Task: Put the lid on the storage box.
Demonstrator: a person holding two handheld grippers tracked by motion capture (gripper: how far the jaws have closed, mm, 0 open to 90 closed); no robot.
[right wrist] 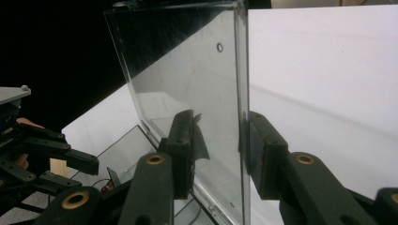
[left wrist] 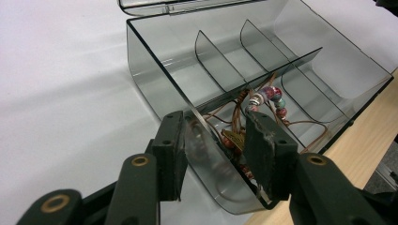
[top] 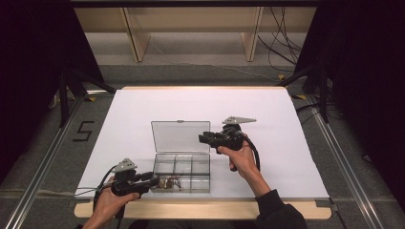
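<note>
White table top (top: pixel 143 109) takes most of the high view, wooden edge along 6 o'clock. Clear plastic organizer box (top: pixel 182 172) sits just below centre, toward 6 o'clock, lid (top: pixel 180 136) swung open and standing up at the box's 12 o'clock side. Box has divider walls making small compartments; the compartment at its 7 o'clock corner holds a beaded bracelet (left wrist: pixel 270 98) with brown cord, beads reddish and teal, plus a small gold-coloured piece I can't identify.

Left gripper (top: pixel 154 181) at 7 o'clock of the table, held by the person's left hand (top: pixel 107 200), cable trailing off to 9 o'clock. In the left gripper view its jaws straddle the box's near corner wall, one jaw outside, one inside over the bracelet; jaws partway apart, can't tell if the pads press the wall.

Right gripper (top: pixel 202 138) at 3 o'clock of the lid, right hand (top: pixel 243 160) below it. In the right gripper view its jaws sit either side of the lid's edge, one pad right against the plastic, the other with a visible gap, not clamped.
</note>
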